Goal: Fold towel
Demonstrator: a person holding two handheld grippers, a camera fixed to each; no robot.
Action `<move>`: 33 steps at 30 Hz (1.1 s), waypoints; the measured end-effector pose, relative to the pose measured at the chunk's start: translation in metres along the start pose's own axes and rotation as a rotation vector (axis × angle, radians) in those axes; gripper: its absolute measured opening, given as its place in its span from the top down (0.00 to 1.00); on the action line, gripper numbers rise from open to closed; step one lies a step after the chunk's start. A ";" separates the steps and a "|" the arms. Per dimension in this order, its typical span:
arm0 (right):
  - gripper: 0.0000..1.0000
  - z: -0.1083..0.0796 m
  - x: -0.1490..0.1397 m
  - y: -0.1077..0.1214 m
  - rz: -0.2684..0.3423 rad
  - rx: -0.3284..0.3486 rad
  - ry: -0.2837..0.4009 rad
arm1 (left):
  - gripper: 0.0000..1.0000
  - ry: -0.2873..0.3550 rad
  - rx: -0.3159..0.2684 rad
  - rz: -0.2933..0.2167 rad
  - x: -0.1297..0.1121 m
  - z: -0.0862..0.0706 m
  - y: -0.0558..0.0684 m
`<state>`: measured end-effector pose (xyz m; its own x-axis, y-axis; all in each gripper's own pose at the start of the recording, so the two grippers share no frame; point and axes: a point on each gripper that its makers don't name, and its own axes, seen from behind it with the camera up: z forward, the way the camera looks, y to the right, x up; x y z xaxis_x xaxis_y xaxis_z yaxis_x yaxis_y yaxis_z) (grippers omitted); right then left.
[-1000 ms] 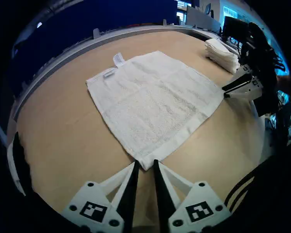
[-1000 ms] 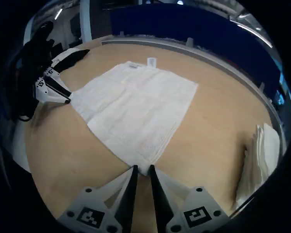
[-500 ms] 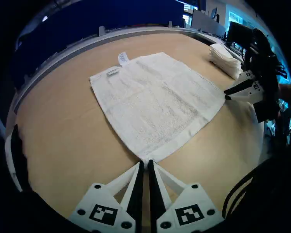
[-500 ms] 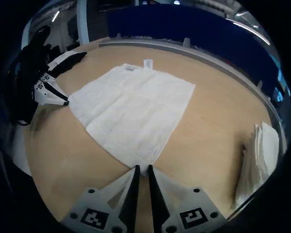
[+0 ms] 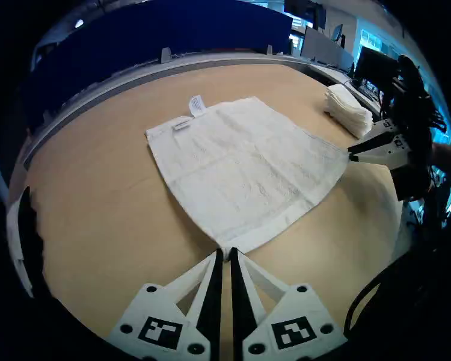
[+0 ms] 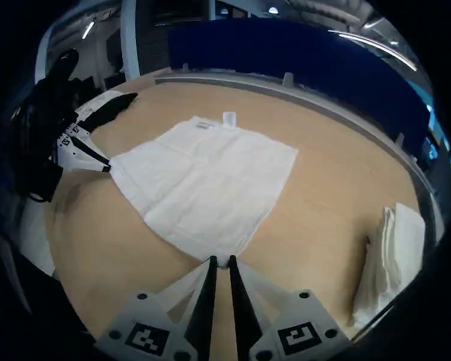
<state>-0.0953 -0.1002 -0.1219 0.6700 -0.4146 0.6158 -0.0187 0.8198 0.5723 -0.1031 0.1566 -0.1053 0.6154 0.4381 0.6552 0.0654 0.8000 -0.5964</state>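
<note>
Left gripper pinches the nearest corner of the white square terry towel spread ahead on the tan wooden bench; right gripper pinches another corner.

In the left gripper view you have bare table open all along the left of the towel, and a narrower strip at the lower right. The stack of folded towels blocks the upper right, just behind the right gripper. A blue partition walls off the far edge. In the right gripper view the stack stands at the lower right, with open tabletop between it and the towel; the left gripper occupies the upper left.
</note>
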 end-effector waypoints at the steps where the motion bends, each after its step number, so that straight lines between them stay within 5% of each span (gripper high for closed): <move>1: 0.85 -0.002 0.002 0.000 -0.002 0.002 0.003 | 0.91 0.002 -0.002 -0.003 0.001 -0.002 0.001; 24: 0.86 -0.011 0.012 -0.005 -0.011 0.016 0.016 | 0.91 0.025 -0.016 -0.016 0.007 -0.012 0.004; 33: 0.86 -0.028 0.028 -0.006 -0.006 0.022 0.038 | 0.91 0.039 -0.024 -0.061 0.015 -0.028 0.005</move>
<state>-0.0552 -0.1060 -0.1232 0.6982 -0.4036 0.5914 -0.0307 0.8083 0.5879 -0.0717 0.1552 -0.1115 0.6400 0.3725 0.6720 0.1220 0.8143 -0.5675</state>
